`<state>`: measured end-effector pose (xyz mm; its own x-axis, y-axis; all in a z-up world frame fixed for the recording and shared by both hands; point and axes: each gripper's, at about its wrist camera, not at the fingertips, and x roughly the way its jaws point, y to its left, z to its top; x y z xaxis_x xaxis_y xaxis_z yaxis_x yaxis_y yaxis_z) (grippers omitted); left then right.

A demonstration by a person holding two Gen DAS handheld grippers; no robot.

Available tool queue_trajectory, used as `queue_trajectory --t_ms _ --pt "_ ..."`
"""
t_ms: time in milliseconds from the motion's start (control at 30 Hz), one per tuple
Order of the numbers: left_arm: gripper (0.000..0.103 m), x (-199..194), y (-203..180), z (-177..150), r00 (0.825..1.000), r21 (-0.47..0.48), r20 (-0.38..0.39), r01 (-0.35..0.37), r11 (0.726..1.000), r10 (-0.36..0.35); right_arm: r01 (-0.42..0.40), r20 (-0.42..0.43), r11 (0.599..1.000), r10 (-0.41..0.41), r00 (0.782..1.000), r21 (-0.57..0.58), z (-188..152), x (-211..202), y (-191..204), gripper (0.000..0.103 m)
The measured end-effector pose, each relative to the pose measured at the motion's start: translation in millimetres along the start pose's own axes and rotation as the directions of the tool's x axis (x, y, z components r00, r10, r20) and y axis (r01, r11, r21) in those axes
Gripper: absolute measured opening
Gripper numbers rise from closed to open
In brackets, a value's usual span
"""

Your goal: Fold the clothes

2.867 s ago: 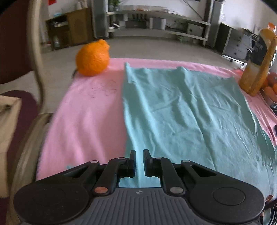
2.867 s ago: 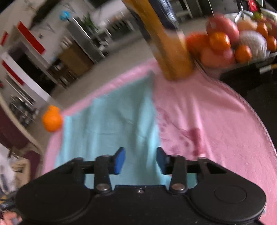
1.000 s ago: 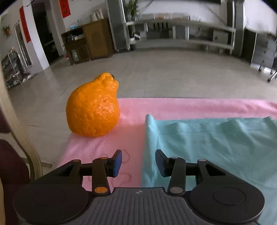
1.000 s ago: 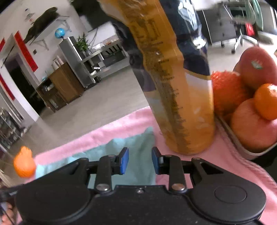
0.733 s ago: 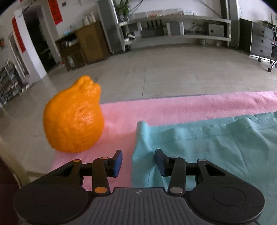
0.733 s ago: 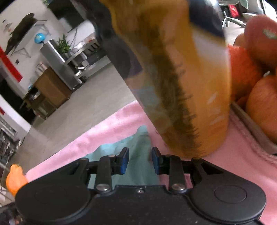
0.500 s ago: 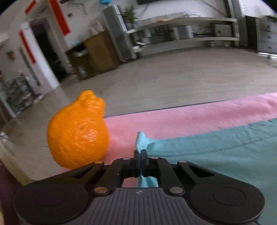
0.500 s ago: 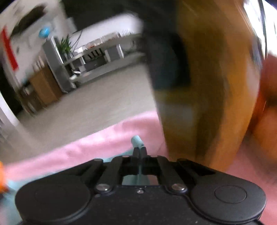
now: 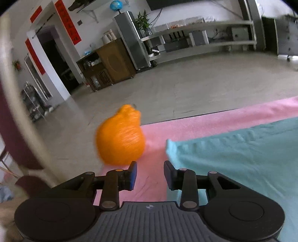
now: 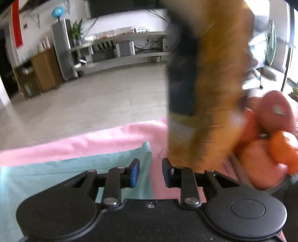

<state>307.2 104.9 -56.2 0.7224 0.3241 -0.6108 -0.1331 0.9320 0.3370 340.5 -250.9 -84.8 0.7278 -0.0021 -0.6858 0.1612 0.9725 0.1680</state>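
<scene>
Both tongs lately pinched, now opening, empty, over teal cloth (image 9: 242, 158) on pink cover (image 9: 214, 121).

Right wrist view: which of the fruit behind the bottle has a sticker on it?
The red round fruit on top of the pile, right of the bottle. The blurred orange fruits below it show no sticker.

1. You face a wide, bare grey floor (image 9: 195, 87) lit by daylight.
2. Ahead of you a white wall (image 9: 186, 13) carries a long, low grey shelf unit (image 9: 214, 40).
3. To your left stand a tall grey cabinet (image 9: 131, 39) topped by a potted plant (image 9: 143, 21), and a brown wooden cabinet (image 9: 109, 63).
4. Red banners (image 9: 68, 22) flank a dark doorway (image 9: 55, 63).
</scene>
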Motion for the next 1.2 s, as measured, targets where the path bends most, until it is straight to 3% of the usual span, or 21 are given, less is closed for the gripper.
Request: queue_trajectory --t_ms 167,333,433,533,600,667,700,733,767,800,867,933,967,1100,1200 --pt "0.042 -104.8 41.8 -37.8 0.995 -0.007 0.02 0.096 0.995 -0.096 -0.146 -0.003 0.987 0.146 0.989 0.065 -6.3 -118.4 -32.7 0.037" --pt "0.045 -176.3 40.6 -110.4 0.977 -0.027 -0.063 0.201 0.979 -0.202 -0.246 -0.023 0.965 0.249 0.968 0.092 -43.3 -214.2 -53.4 0.044" --pt "0.044 -182.0 26.0 -160.3 0.949 -0.058 -0.146 0.273 0.96 -0.279 -0.293 -0.046 0.95 0.299 0.953 0.109 -80.3 -244.9 -59.0 0.054" --pt "0.038 -172.4 5.1 -206.4 0.901 -0.156 -0.206 0.354 0.922 -0.381 -0.298 -0.081 0.953 0.302 0.95 0.065 -136.1 -256.4 -55.6 0.057" --pt "0.032 -175.0 -7.9 -216.0 0.89 -0.148 -0.223 0.372 0.917 -0.397 -0.3 -0.13 0.95 0.31 0.942 0.092 -170.8 -246.5 -52.8 0.056" --pt "0.033 -185.2 -18.2 -214.1 0.922 -0.075 -0.154 0.347 0.935 -0.355 -0.308 -0.186 0.943 0.327 0.926 0.126 -196.7 -232.0 -50.8 0.039" --pt "0.033 -189.5 -22.3 -213.1 0.941 -0.042 -0.109 0.317 0.947 -0.32 -0.309 -0.221 0.945 0.326 0.919 0.109 -205.5 -225.4 -45.9 0.021" --pt "0.032 -193.7 -26.4 -212.1 0.957 -0.009 -0.062 0.285 0.958 -0.285 -0.308 -0.24 0.947 0.321 0.916 0.088 -210.1 -220.3 -41.3 0.018" --pt "0.031 -193.5 -29.2 -211.8 0.96 0.0 -0.05 0.275 0.961 -0.275 -0.313 -0.238 0.946 0.323 0.916 0.082 -211.8 -217.5 -37.1 0.018" --pt "0.028 -192.1 -31.6 -211.6 0.961 0.004 -0.047 0.272 0.962 -0.272 -0.319 -0.231 0.945 0.328 0.916 0.079 -213.0 -215.3 -32.9 0.018" --pt "0.027 -187.1 -35.1 -213.5 0.947 -0.001 -0.066 0.314 0.949 -0.313 -0.32 -0.215 0.945 0.327 0.92 0.068 -215.0 -210.6 -24.8 0.018" --pt "0.027 -182.9 -42.3 -217.3 0.936 0.035 -0.086 0.345 0.938 -0.341 -0.295 -0.205 0.955 0.296 0.933 0.032 -217.3 -201.9 -14.7 0.018" --pt "0.027 -178.9 -48.2 -220.5 0.934 0.067 -0.109 0.347 0.935 -0.339 -0.302 -0.212 0.953 0.301 0.93 0.027 -220.6 -199.8 -11.5 0.018" --pt "0.025 -186.3 -50.9 -234.2 0.939 0.166 -0.173 0.327 0.93 -0.299 -0.324 -0.285 0.942 0.288 0.914 -0.087 -237.6 -191.3 3.2 0.018" --pt "0.022 -198.3 -46.0 -245.0 0.942 0.198 -0.189 0.314 0.928 -0.279 -0.323 -0.307 0.919 0.248 0.919 -0.225 -252.1 -203.2 6.4 0.017"
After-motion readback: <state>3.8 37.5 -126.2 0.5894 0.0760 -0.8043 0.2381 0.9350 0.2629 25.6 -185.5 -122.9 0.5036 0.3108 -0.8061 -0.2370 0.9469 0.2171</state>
